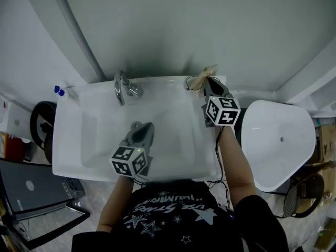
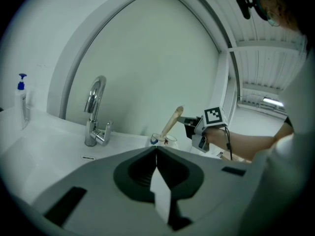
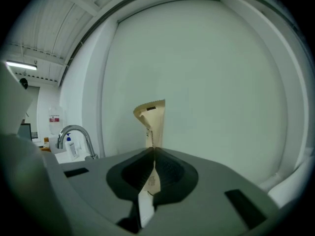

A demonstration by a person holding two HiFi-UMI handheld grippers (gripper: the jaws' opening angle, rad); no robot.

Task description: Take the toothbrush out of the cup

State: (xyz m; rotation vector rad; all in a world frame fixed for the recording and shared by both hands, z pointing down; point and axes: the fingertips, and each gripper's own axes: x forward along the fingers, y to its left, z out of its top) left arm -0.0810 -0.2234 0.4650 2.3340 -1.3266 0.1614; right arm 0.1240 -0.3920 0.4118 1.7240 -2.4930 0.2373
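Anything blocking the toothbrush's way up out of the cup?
Nothing visible. The right gripper has its jaws shut on the toothbrush; only bare wall shows above it. The faucet stands well aside of the cup.

The left gripper (image 2: 156, 149) has jaws together, empty; the right gripper (image 3: 153, 149) pinches the toothbrush (image 3: 151, 117).

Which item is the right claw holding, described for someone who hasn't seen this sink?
Start at the white washbasin and go to its back right corner. There the right claw pinches a toothbrush in a tan paper sleeve, unlike the clear cup beside it.
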